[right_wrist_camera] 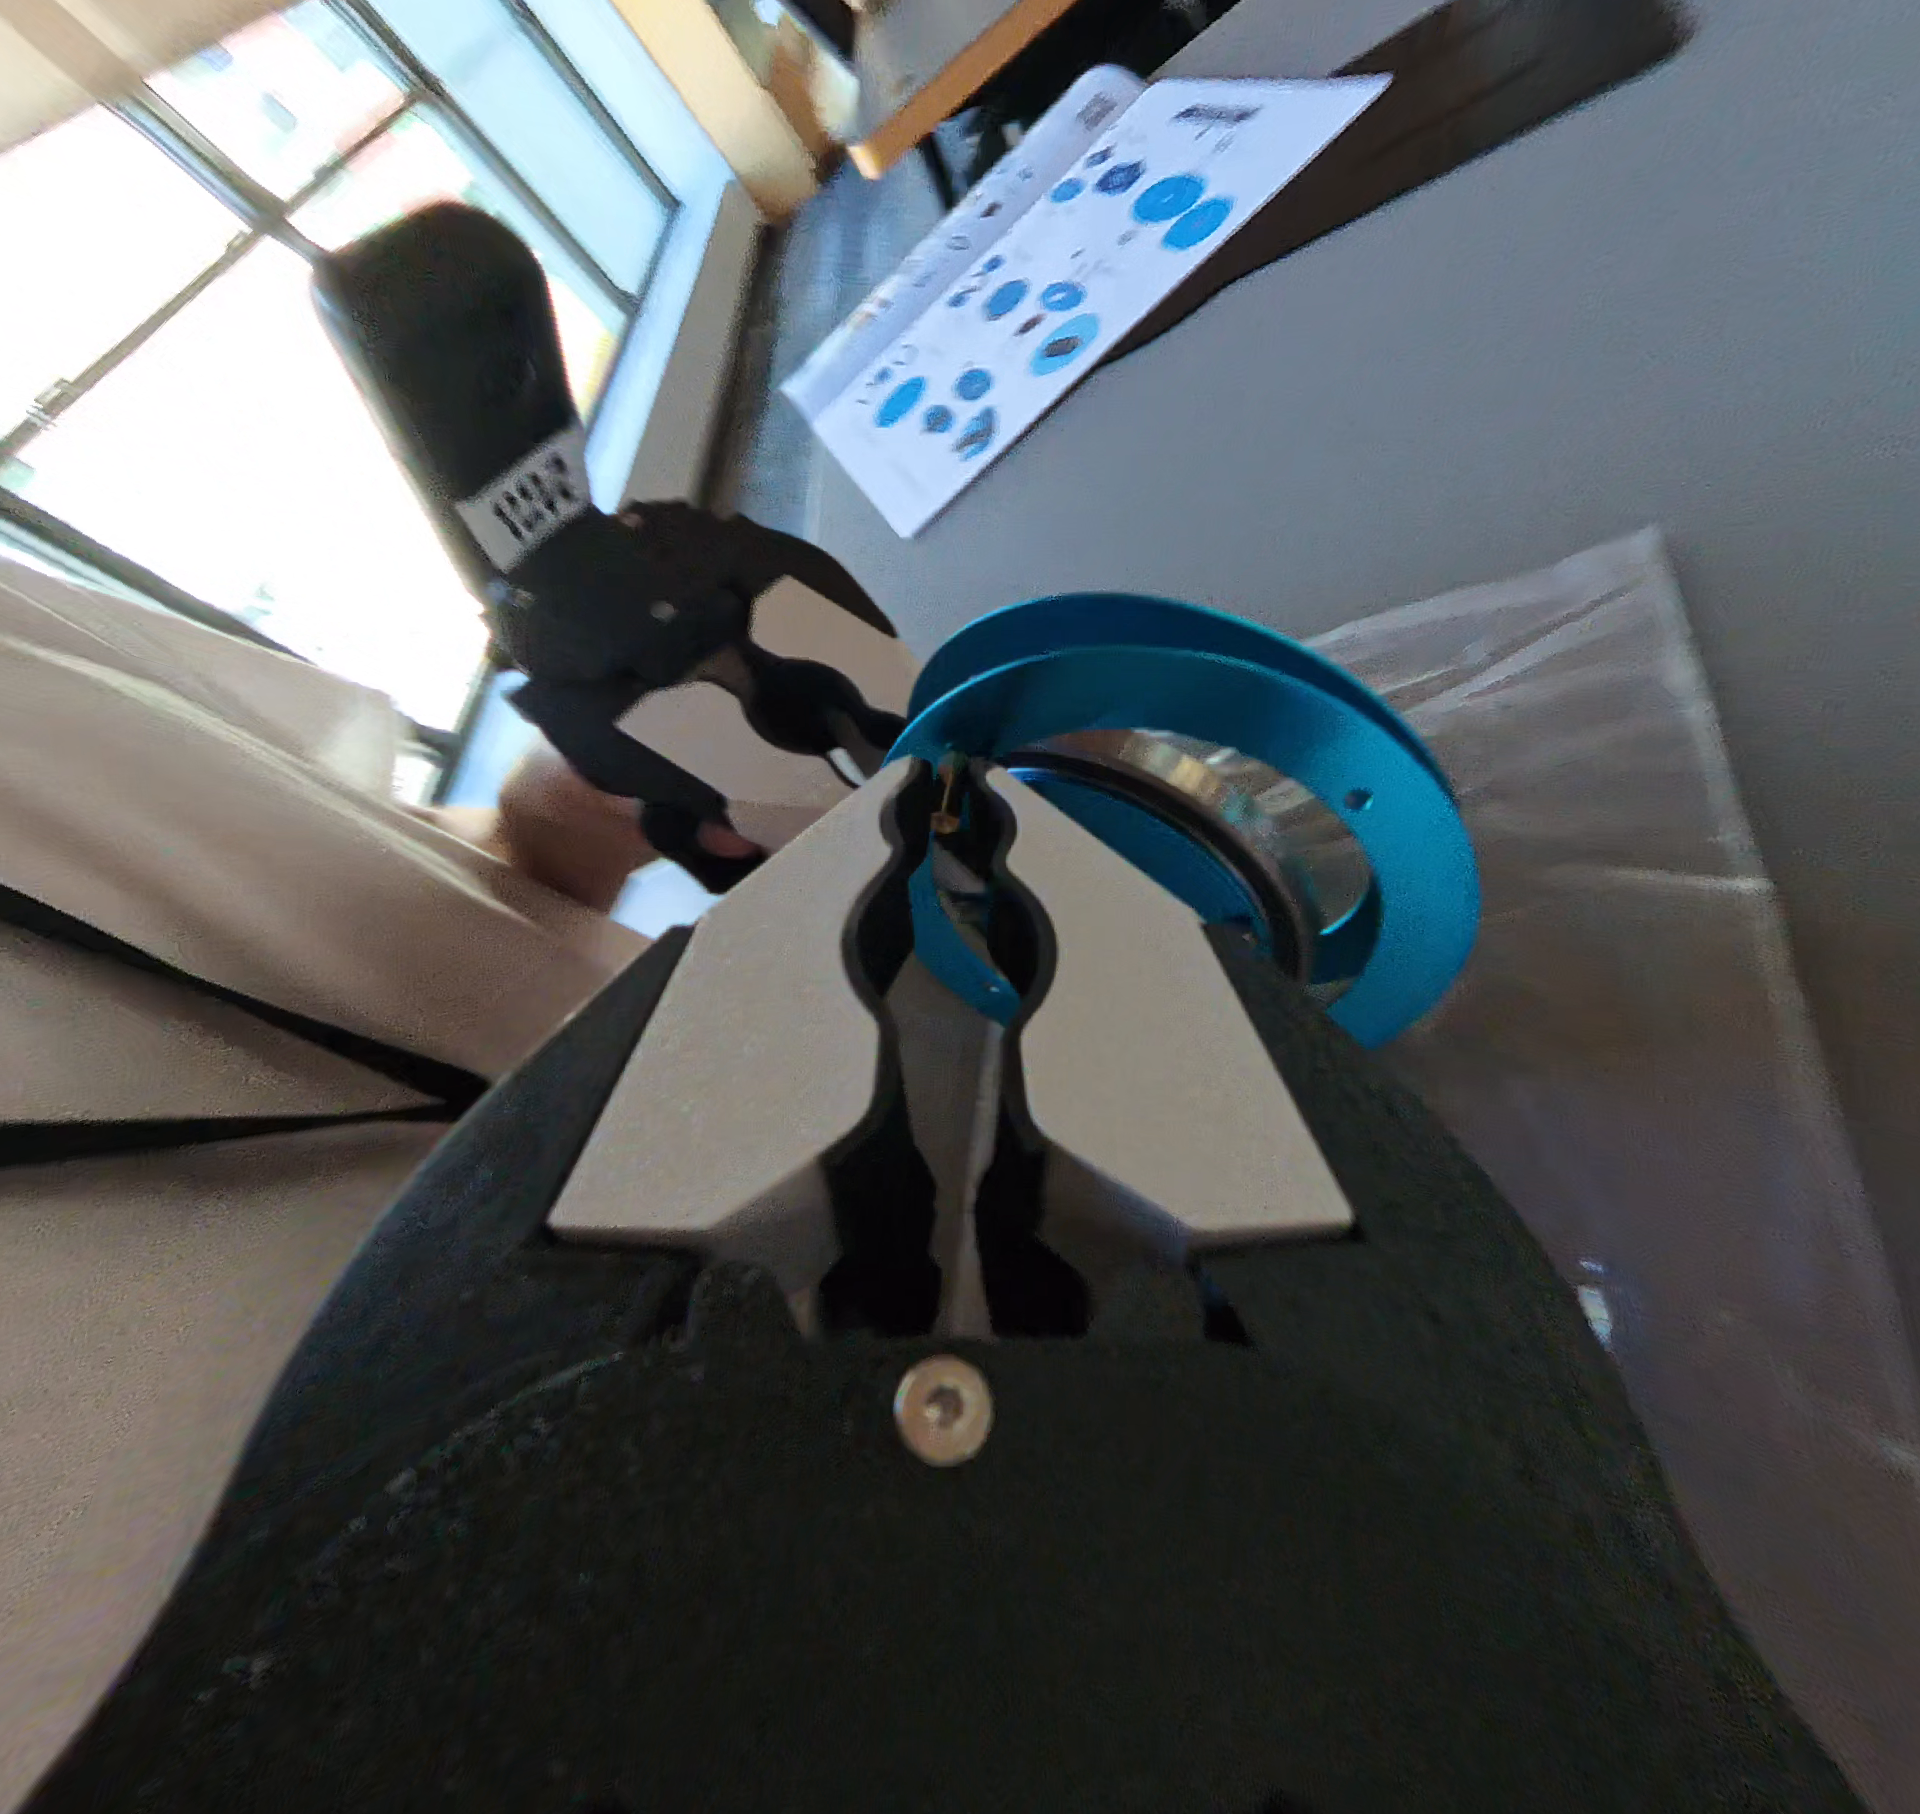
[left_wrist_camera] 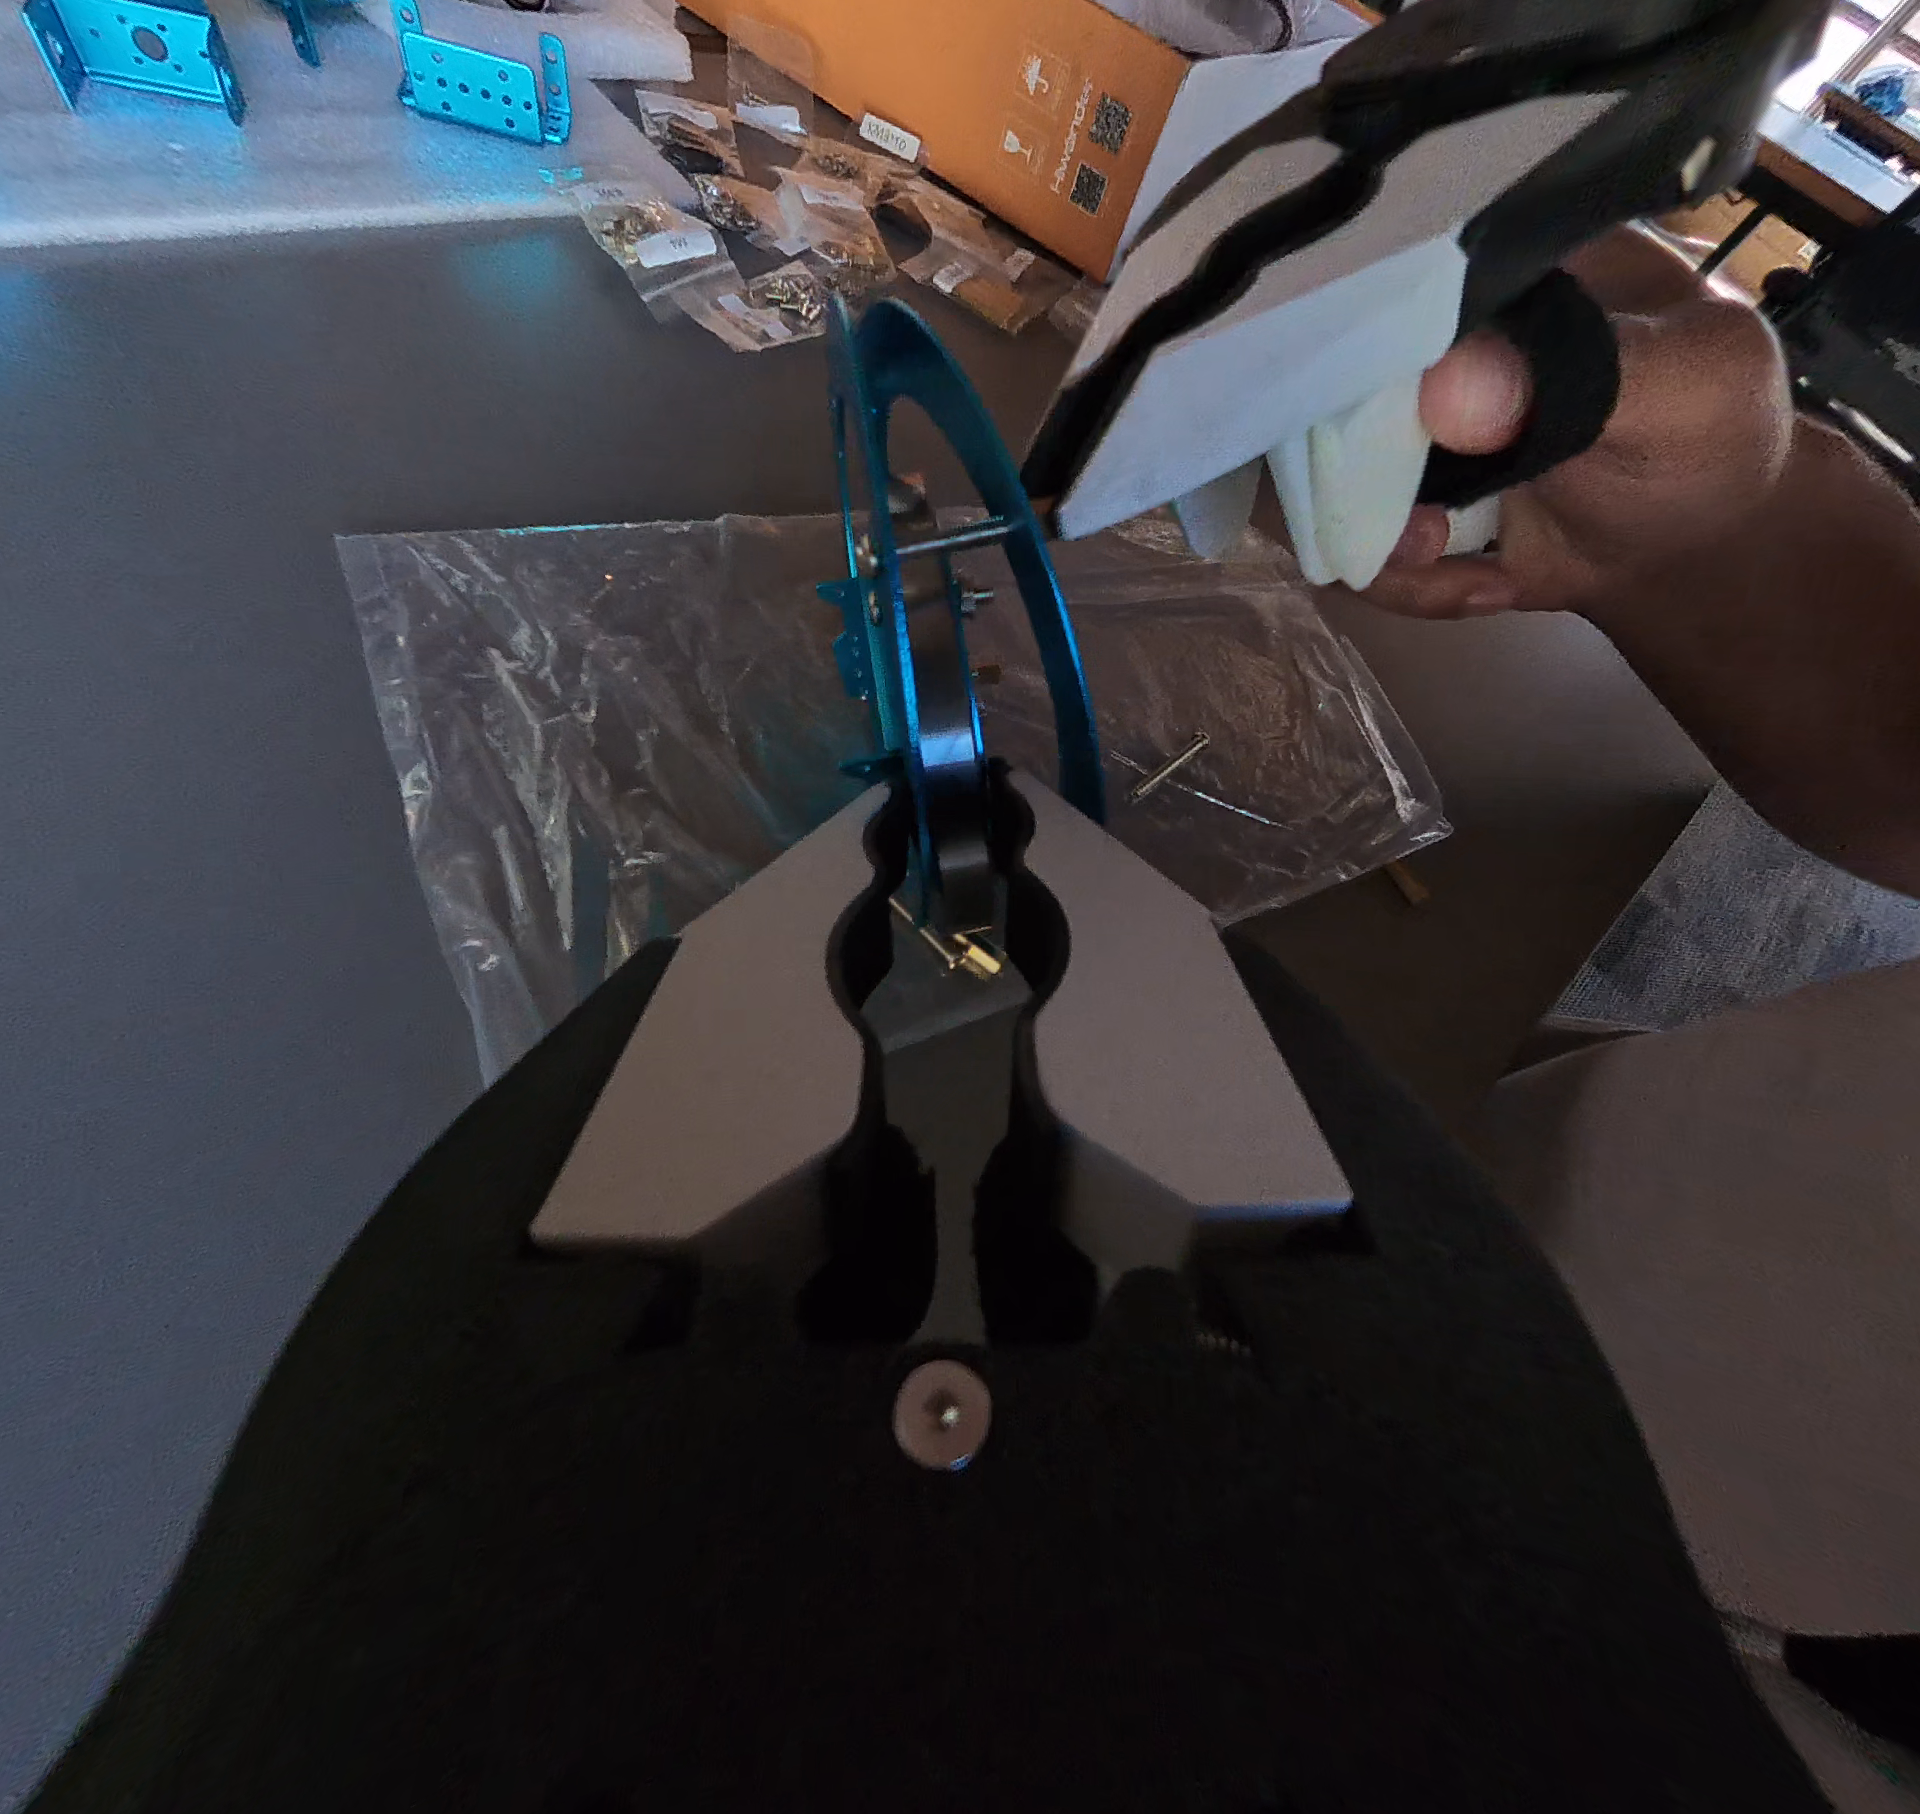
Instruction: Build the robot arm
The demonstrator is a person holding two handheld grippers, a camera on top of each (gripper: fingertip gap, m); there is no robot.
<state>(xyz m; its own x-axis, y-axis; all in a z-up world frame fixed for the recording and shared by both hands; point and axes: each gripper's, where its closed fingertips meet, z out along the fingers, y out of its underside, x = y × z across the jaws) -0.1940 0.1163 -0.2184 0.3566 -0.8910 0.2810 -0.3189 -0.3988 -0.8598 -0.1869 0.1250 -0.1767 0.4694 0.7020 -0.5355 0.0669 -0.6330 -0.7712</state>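
1. The left gripper (left_wrist_camera: 940,798) is clamping its two fingers on the near rim of a blue ring assembly (left_wrist_camera: 1070,663), holding it on edge above a grey table (left_wrist_camera: 312,362).
2. The assembly is showing as two flat blue metal rings set apart by thin posts, with a silvery round part between them in the right wrist view. A brass standoff (left_wrist_camera: 971,954) is sitting in the gap between the left fingers.
3. The right gripper (right_wrist_camera: 945,777) is meeting the assembly from the other side. Its fingers are nearly together and appear to be pinching the thin rim of one ring, with a small brass piece at their tips.
4. A hand (left_wrist_camera: 1662,476) is squeezing the right gripper's handle.
5. A crinkled clear plastic bag (left_wrist_camera: 623,704) is lying flat beneath the assembly, with a loose screw (left_wrist_camera: 1169,767) resting on it.
6. Farther back, small bags of screws (left_wrist_camera: 769,216) are lying beside an orange cardboard box (left_wrist_camera: 914,29), and blue metal brackets (left_wrist_camera: 135,50) are standing at the far left.
7. A printed sheet (right_wrist_camera: 1091,289) with blue part pictures is lying on the table beyond the bag.
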